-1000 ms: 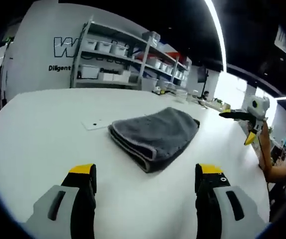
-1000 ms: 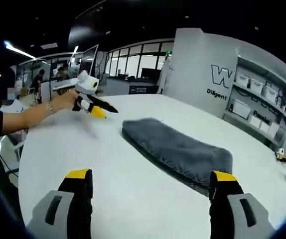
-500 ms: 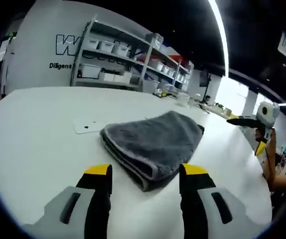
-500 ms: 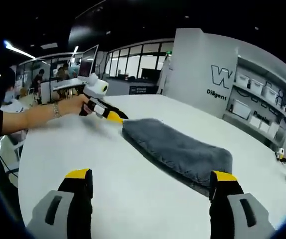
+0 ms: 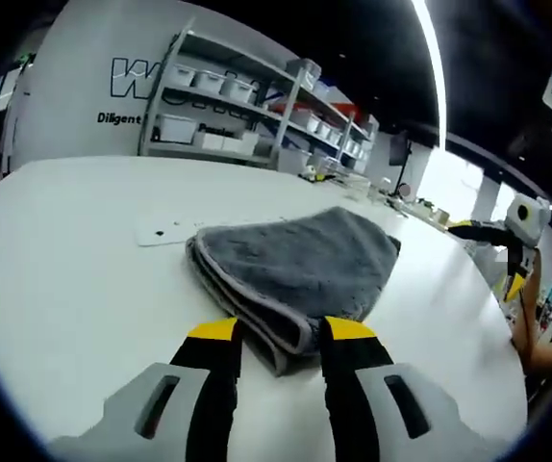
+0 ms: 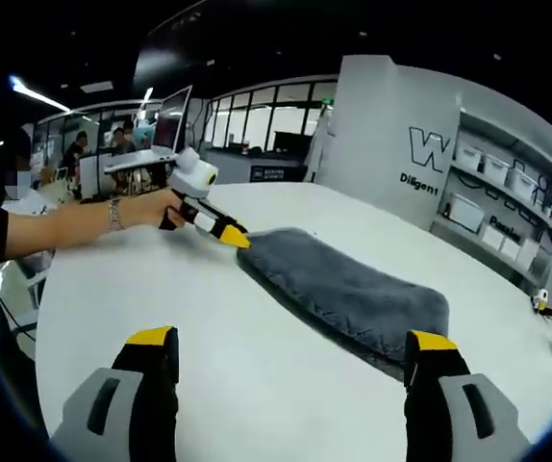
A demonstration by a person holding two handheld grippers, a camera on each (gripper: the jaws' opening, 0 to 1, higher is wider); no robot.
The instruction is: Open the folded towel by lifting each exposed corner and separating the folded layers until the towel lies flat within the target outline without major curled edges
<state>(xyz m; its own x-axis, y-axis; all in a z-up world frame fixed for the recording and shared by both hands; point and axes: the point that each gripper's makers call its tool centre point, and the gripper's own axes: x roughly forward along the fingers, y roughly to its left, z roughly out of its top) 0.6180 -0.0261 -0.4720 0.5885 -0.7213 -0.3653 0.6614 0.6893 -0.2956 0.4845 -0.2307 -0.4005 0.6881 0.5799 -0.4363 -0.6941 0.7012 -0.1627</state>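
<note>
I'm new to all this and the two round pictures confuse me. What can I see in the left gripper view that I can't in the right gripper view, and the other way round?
Left gripper view: the left tool straddling the folded grey towel's near corner, jaws partly closed; a white card by the towel.

Right gripper view: the right tool wide open, short of the towel; the person's hand and forearm; laptops on desks behind.

Both: the towel still folded on the white table, the shelves of bins, the lettered wall.
</note>
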